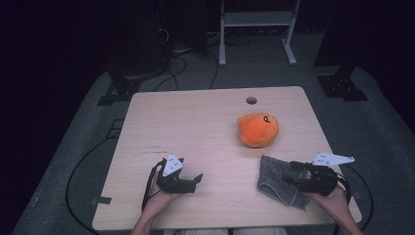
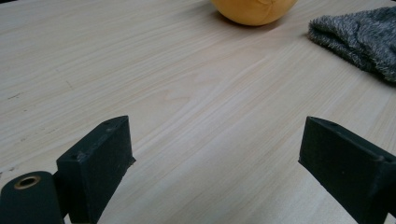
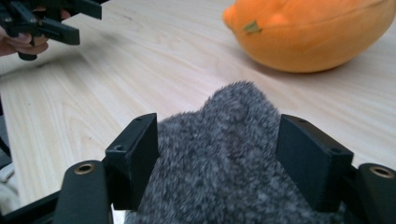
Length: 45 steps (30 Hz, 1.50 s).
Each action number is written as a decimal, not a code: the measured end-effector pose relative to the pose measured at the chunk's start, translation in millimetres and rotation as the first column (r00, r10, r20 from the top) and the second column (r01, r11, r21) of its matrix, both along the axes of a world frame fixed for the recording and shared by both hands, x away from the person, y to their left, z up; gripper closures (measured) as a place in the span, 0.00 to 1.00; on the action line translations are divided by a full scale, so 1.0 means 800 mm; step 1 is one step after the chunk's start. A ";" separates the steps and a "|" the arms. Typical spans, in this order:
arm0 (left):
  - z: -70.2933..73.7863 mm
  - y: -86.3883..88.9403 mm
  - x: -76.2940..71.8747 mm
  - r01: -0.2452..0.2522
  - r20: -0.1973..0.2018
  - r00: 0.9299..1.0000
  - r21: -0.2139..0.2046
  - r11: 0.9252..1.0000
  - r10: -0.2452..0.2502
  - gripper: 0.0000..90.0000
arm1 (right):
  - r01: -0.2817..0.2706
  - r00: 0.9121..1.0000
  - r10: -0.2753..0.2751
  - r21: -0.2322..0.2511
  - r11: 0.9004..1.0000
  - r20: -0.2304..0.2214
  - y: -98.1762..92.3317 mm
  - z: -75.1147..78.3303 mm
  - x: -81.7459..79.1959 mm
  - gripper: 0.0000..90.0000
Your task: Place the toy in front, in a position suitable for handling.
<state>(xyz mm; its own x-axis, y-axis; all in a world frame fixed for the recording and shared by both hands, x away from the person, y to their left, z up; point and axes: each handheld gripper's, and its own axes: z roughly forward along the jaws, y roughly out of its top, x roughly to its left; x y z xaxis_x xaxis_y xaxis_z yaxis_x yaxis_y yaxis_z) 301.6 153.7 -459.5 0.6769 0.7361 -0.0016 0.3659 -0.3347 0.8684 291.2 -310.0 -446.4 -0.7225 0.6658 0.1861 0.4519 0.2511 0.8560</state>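
A: Left gripper [image 1: 195, 180]?
B: Rested low on the surface [image 1: 195, 122] near its front edge, jaws spread wide, nothing between them.
A: Right gripper [image 3: 217, 154]?
B: Sat over the grey cloth [image 1: 281, 182] at the front right, jaws apart, fuzzy fabric bulging up between them; hard to tell whether the pads pressed on it.
A: Orange plush toy [image 1: 258, 129]?
B: Lay just beyond the cloth, apart from both grippers

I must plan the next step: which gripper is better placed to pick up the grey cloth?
Right. The right gripper has the cloth between its open jaws; the left gripper is open over bare table.
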 end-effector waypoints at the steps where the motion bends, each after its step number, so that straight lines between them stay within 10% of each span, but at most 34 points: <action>1: 0.001 0.002 0.000 0.001 0.000 1.000 -0.002 1.000 -0.001 0.10 | 0.003 1.000 -0.003 0.010 1.000 0.000 0.000 0.002 0.002 0.32; 27: 0.005 0.009 -0.003 -0.012 0.038 0.999 -0.016 1.000 0.013 0.10 | 0.076 0.993 -0.071 -0.052 0.996 0.098 0.048 0.076 0.101 0.32; 45: 0.002 0.004 -0.005 0.008 0.030 1.000 -0.014 1.000 -0.008 0.10 | 0.208 0.970 -0.194 -0.087 0.974 0.143 0.079 0.061 0.161 0.33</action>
